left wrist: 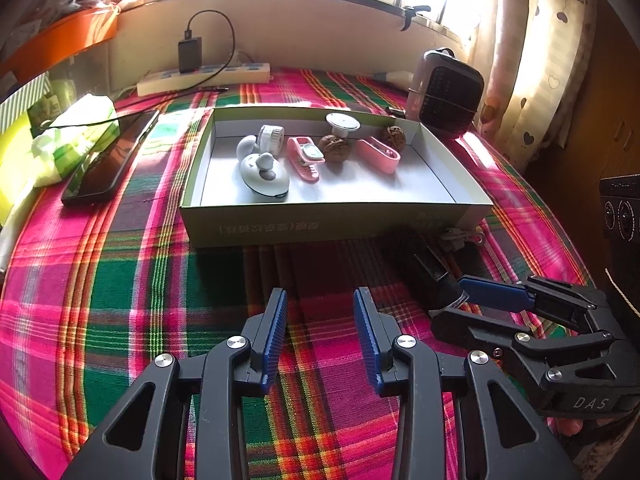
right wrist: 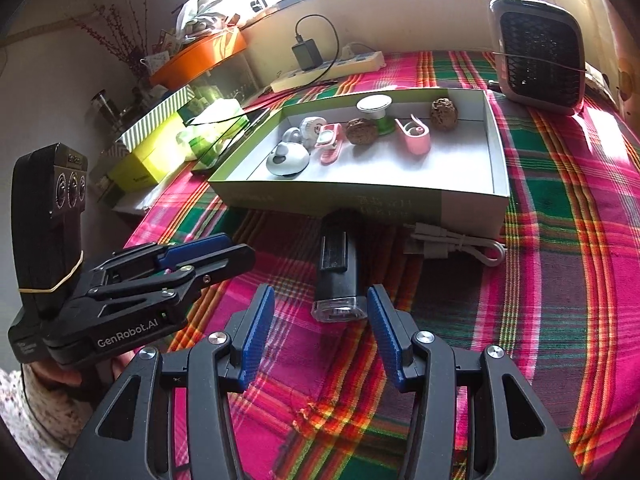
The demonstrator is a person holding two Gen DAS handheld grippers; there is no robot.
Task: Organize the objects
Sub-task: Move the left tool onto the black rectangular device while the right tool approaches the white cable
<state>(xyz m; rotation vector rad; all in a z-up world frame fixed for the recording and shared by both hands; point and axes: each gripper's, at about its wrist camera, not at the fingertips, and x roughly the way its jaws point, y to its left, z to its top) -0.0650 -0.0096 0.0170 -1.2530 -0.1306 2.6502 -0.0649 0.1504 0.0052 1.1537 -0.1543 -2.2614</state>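
A black flashlight (right wrist: 339, 264) with a clear lens end lies on the plaid cloth just in front of a shallow cardboard box (right wrist: 340, 196). My right gripper (right wrist: 320, 294) is open, its blue pads either side of the lens end, the left pad clearly apart from it. In the left wrist view the flashlight (left wrist: 428, 268) and right gripper (left wrist: 450, 299) sit at the right. My left gripper (left wrist: 320, 336) hovers open over bare cloth, nothing between its fingers. The box (left wrist: 332, 224) holds a grey gadget (left wrist: 264, 178), pink clips (left wrist: 306, 158), walnuts (left wrist: 335, 148) and other small items.
A coiled white cable (right wrist: 456, 244) lies against the box's front right corner. A phone (left wrist: 108, 156) and tissue pack (left wrist: 76, 136) are left of the box, a power strip (left wrist: 204, 76) with a charger behind it, and a small heater (left wrist: 444, 96) at the back right.
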